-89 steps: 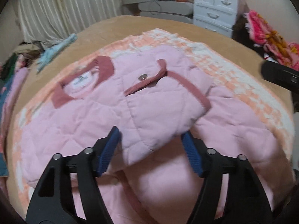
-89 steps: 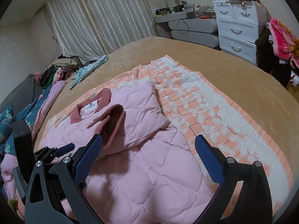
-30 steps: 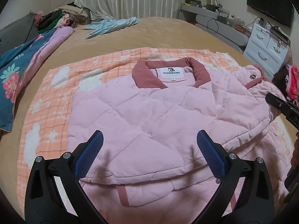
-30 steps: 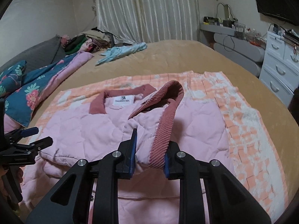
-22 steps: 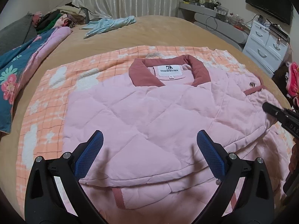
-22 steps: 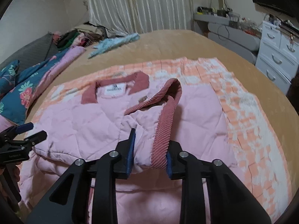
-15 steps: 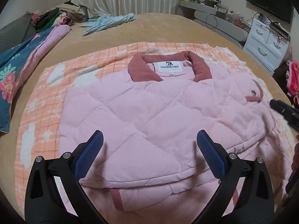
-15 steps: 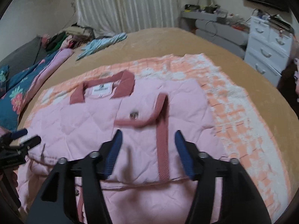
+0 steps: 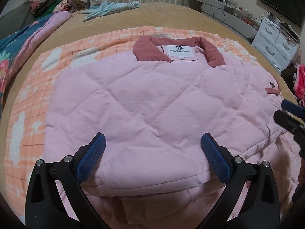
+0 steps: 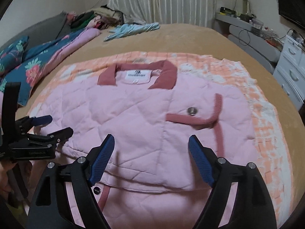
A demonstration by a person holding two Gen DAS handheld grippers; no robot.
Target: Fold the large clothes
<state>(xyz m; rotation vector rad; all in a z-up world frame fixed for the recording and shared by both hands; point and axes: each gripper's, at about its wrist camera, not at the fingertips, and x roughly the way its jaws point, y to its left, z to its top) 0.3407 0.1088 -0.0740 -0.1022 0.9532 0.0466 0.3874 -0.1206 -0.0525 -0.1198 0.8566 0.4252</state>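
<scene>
Across the frame centre on the bed [image 9: 171,13], the pink jacket [image 9: 144,103] lies collar-up, both tongs [image 9: 153,159] [image 10: 151,161] wide open, empty; only the right view shows its folded cuff [image 10: 192,120].

A tan bed cover [image 10: 190,40] fills the room ahead of the tongs – pale pleated curtains [image 10: 162,2] behind it, white drawers [image 9: 276,43] at the far right, plain beige wall [image 10: 47,3] at the left.
</scene>
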